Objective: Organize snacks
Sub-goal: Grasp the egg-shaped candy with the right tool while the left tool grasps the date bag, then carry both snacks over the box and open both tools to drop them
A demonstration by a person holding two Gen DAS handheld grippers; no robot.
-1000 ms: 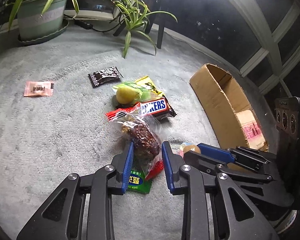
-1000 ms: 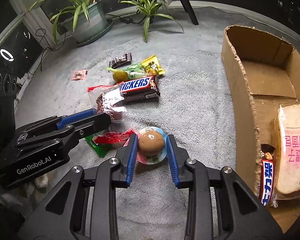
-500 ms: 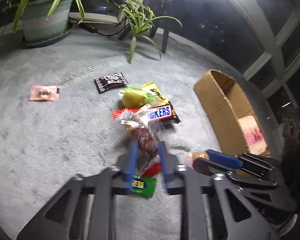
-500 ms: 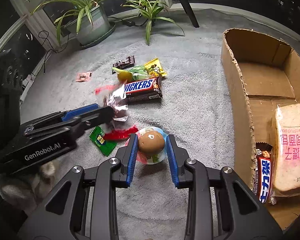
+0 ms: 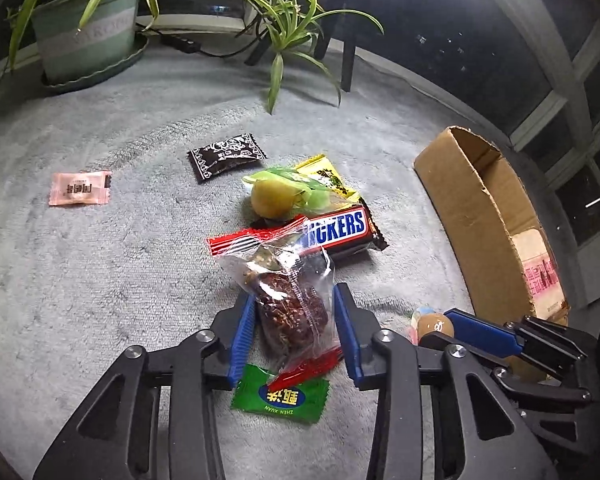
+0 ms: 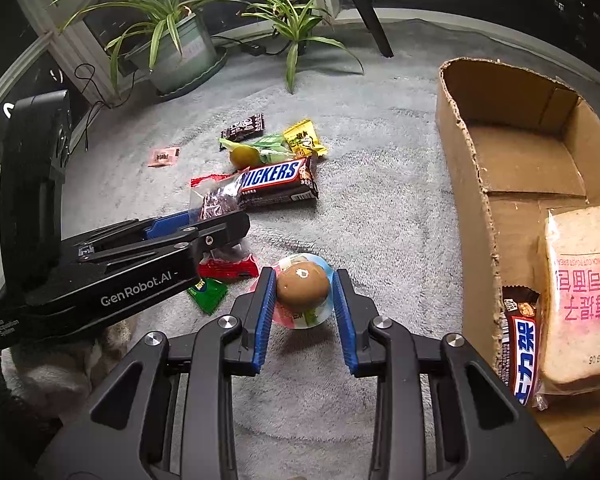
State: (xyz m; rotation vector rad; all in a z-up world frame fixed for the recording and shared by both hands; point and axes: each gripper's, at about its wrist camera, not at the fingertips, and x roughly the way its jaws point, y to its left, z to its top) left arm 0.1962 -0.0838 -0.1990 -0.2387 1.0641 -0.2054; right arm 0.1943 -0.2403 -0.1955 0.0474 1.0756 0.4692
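I have the left gripper [image 5: 296, 334] around the clear bag [image 5: 290, 300] of dark brown snack; its jaws have opened a little within the last second, and I cannot tell whether the pads now press the bag or merely flank it. The bag's red-sealed end lies on a green packet [image 5: 280, 398]. My right gripper [image 6: 304, 312] is clenched on the wrapped brown egg [image 6: 302, 286], holding it just left of the cardboard box [image 6: 466, 184]. Inside the box, at its near end, lie a bread pack [image 6: 584, 300] and a dark bar [image 6: 520, 348]. Left of the box, on the grey carpet [image 6: 380, 220], the Snickers [image 6: 276, 182] lies touching the bag's far end; a yellow-green packet [image 5: 280, 196], a yellow packet [image 5: 328, 176] and a black packet [image 5: 226, 156] lie beyond it. A pink packet [image 5: 80, 188] lies farthest from the box.
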